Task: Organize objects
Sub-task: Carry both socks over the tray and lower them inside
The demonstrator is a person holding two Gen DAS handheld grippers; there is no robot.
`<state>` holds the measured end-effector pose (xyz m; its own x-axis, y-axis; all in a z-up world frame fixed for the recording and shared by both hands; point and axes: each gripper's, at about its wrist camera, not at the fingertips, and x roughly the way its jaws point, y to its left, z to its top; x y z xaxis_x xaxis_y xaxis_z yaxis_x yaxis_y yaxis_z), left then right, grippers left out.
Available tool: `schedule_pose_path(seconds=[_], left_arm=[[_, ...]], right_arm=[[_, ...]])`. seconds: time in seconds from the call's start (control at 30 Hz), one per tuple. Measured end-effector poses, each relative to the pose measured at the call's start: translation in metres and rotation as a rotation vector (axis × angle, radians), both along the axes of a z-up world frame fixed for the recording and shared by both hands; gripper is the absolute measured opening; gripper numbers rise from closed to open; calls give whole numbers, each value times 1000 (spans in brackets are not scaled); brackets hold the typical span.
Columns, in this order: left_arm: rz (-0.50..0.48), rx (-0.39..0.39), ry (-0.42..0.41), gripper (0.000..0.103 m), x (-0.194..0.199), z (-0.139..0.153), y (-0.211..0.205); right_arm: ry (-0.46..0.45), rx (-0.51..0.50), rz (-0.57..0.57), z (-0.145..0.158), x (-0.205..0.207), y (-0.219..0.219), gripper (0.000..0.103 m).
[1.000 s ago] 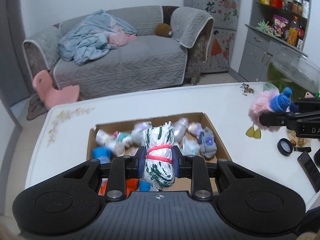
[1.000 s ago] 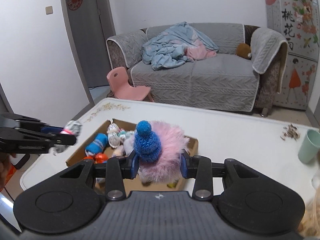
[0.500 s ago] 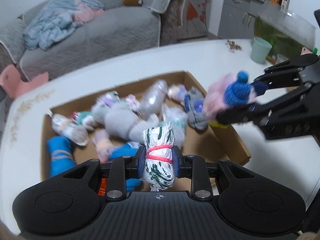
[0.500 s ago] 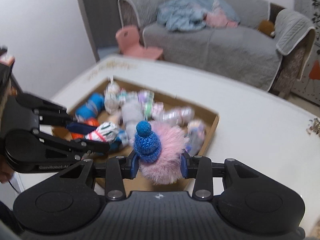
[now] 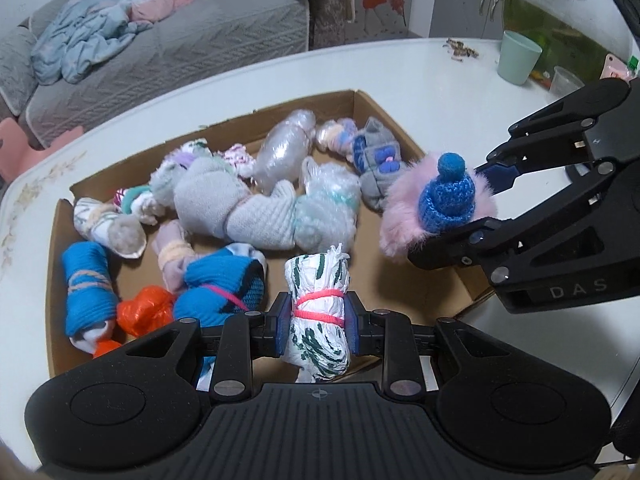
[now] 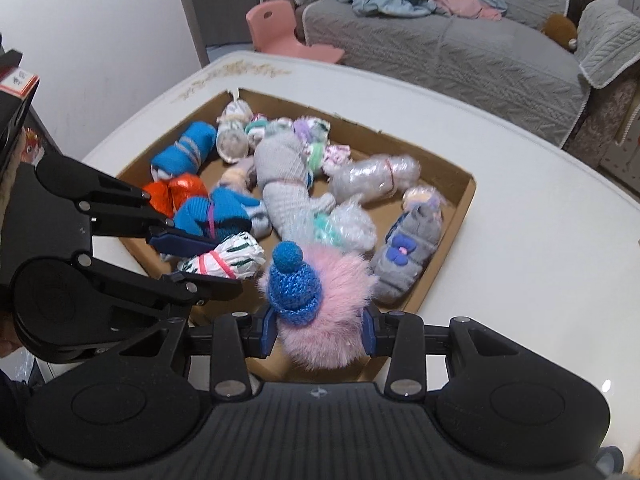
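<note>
Cardboard box point(image 5: 60, 248): near wall hidden behind left gripper point(image 5: 318, 322) body. White-green bundle point(image 5: 318, 320): lower end hidden. Fish tank point(image 5: 560, 12) cut by top edge. Label point(image 6: 18, 80) at left edge, text unreadable.

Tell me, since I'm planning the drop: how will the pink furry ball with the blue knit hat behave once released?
The pink furry ball bulges softly between the right gripper pads, so it's probably light and squashy. Being roundish, it may roll a little inside the cardboard box.
</note>
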<state>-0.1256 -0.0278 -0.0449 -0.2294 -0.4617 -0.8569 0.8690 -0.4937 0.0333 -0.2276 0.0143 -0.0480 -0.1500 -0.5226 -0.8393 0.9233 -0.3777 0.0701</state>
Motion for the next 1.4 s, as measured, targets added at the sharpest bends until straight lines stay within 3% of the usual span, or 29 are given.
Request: schedule_pose_path(seconds=[0.27,0.57,0.73,0.87,1.1,1.33,1.4], left_arm=[[38,67,-8,34,8,-23,-6],[63,126,9,34,19,-26,-16],[61,164,-3,34,18,-22,-10],[54,213,3,34,14,-19,-9],[-7,123,-73,34,2,-17,-14],[13,127,-55,54,7,-19,-11],[25,138,-48,58,7,-20,-10]], right_arm=[[3,23,-7,-10,-1,-10,39],[-1,38,26,-9,4,-17,38],[5,98,77,-9,9,-19,38],[-54,176,139,-14,14,-21,37],[-35,247,154,-29,10,-34,39],[-36,238,143,-34,1,-43,47],[-33,238,144,-34,0,-45,55]])
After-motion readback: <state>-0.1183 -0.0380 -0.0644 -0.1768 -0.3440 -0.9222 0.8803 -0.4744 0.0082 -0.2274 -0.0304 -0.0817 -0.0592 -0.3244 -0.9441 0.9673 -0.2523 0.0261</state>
